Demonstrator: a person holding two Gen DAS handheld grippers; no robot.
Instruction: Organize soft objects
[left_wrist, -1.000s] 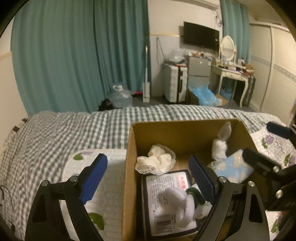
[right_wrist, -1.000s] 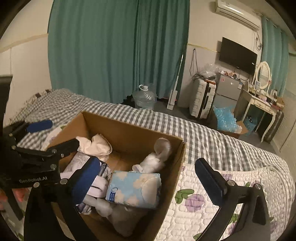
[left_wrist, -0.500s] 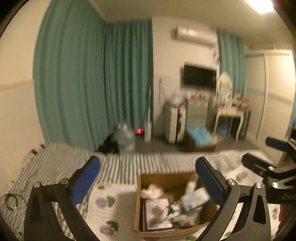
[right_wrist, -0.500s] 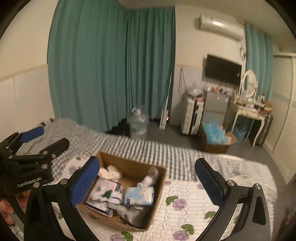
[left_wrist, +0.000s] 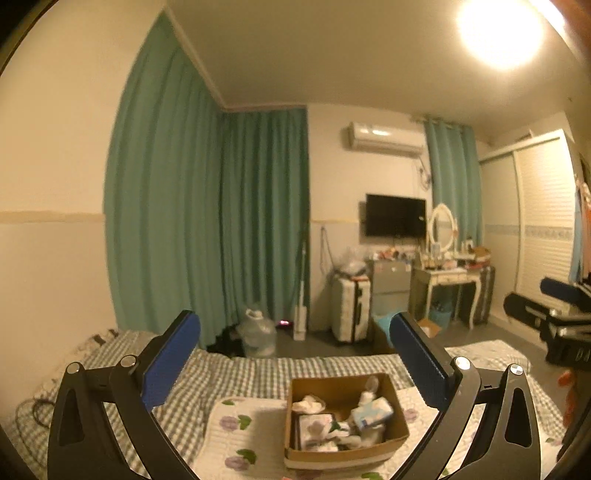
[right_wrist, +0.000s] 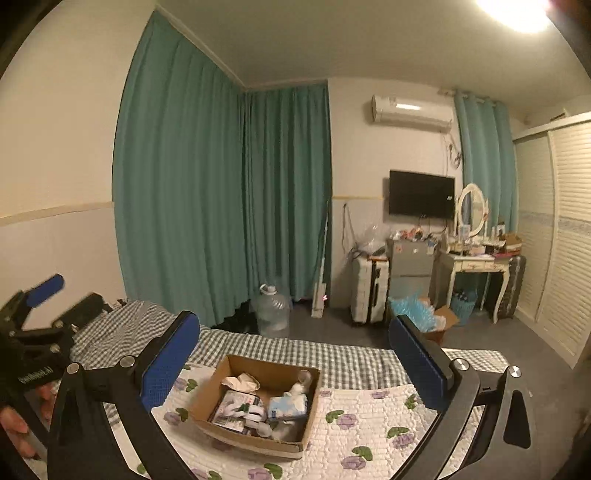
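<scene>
Both grippers were up and clear of the work: left gripper (left_wrist: 291, 363) had its jaws spread wide with nothing between them, right gripper (right_wrist: 293, 363) the same, also empty. The cardboard box (right_wrist: 255, 400) sat on the floral quilt (right_wrist: 369, 417), toward the quilt's far edge where the gingham bedspread (right_wrist: 332, 356) begins, well apart from both tools. Inside it: a cream cloth (right_wrist: 240, 382) in the far-left corner, a flat printed packet (right_wrist: 232, 404) under it along the left wall, a pale blue tissue pack (right_wrist: 288, 404) toward the right wall, and a white plush toy (right_wrist: 301, 386) leaning against the far-right side. A second white plush piece looked draped over the packet, but it was too small to resolve. No loose soft items showed on the quilt around the box in either view, so my read was that packing was essentially done and the step in hand was a back-off and check. To do it well: keep both tools high and level, jaws apart, so nothing snags the box rim; sweep the view along the quilt's near edge and corners, which the gripper frames partly hid. If anything needed tidying, go in from straight above, pinch fabric mid-body rather than a loose edge, and avoid dragging the box across the quilt. The main risk was clipping the box wall and tipping the contents.
</scene>
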